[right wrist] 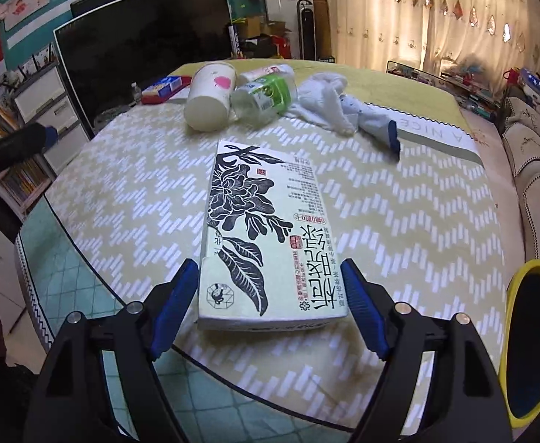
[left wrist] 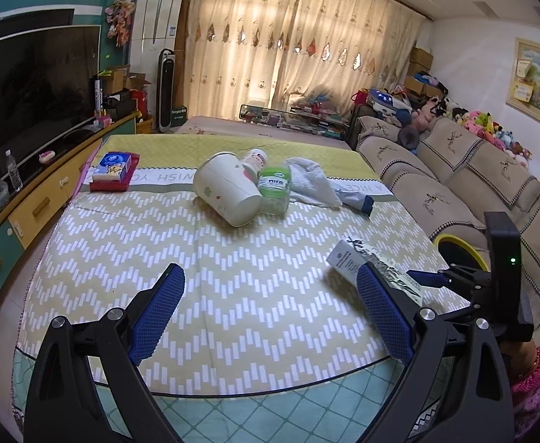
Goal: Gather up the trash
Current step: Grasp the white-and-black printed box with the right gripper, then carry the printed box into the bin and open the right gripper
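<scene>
1. A table (right wrist: 399, 221) under a yellow-and-white zigzag cloth carries the trash; a flat carton (right wrist: 266, 229) printed with a black flower lies near its front edge, long side running away from the right wrist camera
2. The right gripper (right wrist: 270, 295) sits around the near end of the carton, one blue pad on each side; a thin gap shows at both pads, so the jaws stand wide and are not pressing on it
3. The left gripper (left wrist: 270, 310) hangs over bare cloth with its jaws wide and nothing between them; the carton (left wrist: 347, 258) shows just past its right finger
4. Further back a white paper cup (right wrist: 209, 99) lies on its side, touching a clear bottle (right wrist: 266, 98) with a green label, also on its side; a crumpled white cloth (right wrist: 325, 105) lies just beside the bottle
5. A red box (left wrist: 113, 171) rests near the far left corner
6. A yellow-rimmed bin (right wrist: 528, 343) stands beside the table on the right, near the sofa (left wrist: 454, 170)
</scene>
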`<state>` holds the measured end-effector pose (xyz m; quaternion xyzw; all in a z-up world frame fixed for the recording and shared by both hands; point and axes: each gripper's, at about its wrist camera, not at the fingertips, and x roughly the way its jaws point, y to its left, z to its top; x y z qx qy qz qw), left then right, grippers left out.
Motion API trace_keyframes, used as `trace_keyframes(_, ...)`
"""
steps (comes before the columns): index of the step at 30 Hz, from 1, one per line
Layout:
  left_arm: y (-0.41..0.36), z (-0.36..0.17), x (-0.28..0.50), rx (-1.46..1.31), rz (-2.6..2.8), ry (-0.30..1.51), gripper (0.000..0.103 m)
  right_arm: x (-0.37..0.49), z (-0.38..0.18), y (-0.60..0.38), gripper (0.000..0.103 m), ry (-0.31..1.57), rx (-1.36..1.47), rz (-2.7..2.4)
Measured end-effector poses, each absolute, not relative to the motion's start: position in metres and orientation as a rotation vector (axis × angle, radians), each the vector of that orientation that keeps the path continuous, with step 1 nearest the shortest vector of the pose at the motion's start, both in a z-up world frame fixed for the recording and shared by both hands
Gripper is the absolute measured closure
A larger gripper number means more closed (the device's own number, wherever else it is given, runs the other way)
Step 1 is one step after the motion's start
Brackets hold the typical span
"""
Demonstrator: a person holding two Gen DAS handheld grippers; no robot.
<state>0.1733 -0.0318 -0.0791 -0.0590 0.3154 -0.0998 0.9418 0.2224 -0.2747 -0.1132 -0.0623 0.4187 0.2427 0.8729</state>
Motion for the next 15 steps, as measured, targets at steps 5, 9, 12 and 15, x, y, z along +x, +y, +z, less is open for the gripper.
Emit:
trace_keyframes(5,-0.035,-0.077,0.172,-0.112,-0.204,0.641,0.01,0.229,-0.119,-0.27,0.02,0.896,-0.148,0.498)
trace_keyframes(9,-0.035,-0.078,0.173,-0.111,-0.203,0.645,0.01,0.229,-0.128,-0.265,0.021,0.908,-0.161,0.492)
trace_keyframes(12,-0.034,-0.08,0.174,-0.115,-0.202,0.653,0.01,0.226,-0.128,-0.266,0.033,0.891,-0.162,0.47)
trace_keyframes(15,-0.035,-0.082,0.176,-0.113,-0.205,0.66,0.01,0.222,-0.123,-0.273,0.034,0.875,-0.143,0.464)
